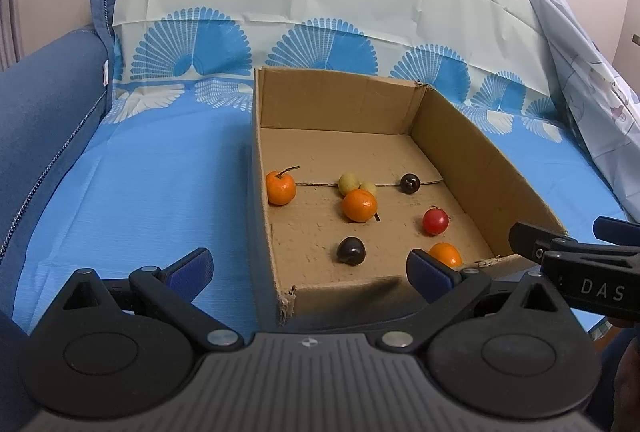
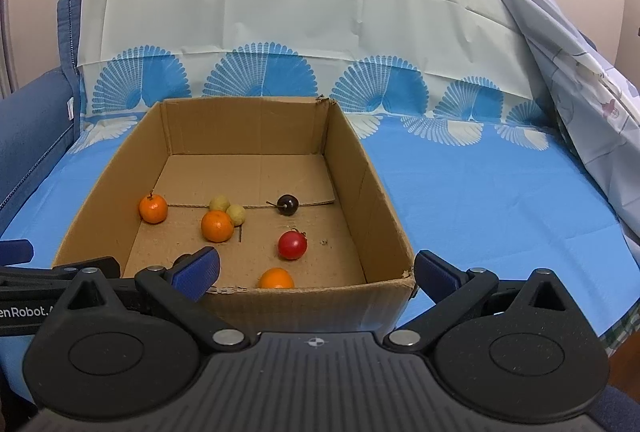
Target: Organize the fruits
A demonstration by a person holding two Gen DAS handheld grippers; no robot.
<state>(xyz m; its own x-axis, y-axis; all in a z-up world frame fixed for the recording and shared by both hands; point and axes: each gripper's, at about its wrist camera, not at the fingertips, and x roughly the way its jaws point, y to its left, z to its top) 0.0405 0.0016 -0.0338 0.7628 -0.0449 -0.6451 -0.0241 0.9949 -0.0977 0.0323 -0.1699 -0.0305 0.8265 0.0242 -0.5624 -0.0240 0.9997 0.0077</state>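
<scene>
All the fruits lie loose on the floor of the open brown cardboard box [image 2: 372, 200], which stands on the blue patterned cloth [image 2: 480, 200]. This fits two stages: fruits already gathered into the box, or fruits waiting to be sorted or taken out. The pictures do not settle which.

The left gripper [image 1: 310, 266] hovers in front of the near wall of the box, with its jaws spread wide and nothing between them. The right gripper [image 2: 316, 270] hovers at the near right corner of the box, also released and holding nothing.

Whichever fruit is taken, I judge it is best to come from above, over the near wall, and to close the fingers gently around the widest part, because round fruits roll away easily on flat cardboard.

- A round orange tangerine with a stem [image 2: 153, 208] lies by the left wall.
- A second orange tangerine [image 2: 217, 226] lies near the middle and touches two small pale yellow round fruits [image 2: 219, 203] behind it; these need care, because the fingers can push a neighbour.
- A small dark purple round fruit with a stem [image 2: 287, 204] lies further back, apart from the others.
- A shiny red round fruit [image 2: 293, 245] lies toward the right.
- A third orange tangerine [image 2: 276, 279] lies against the near wall.
- Another dark purple round fruit [image 1: 351, 250] lies near the near wall. The right wrist view hides it behind the finger.
</scene>
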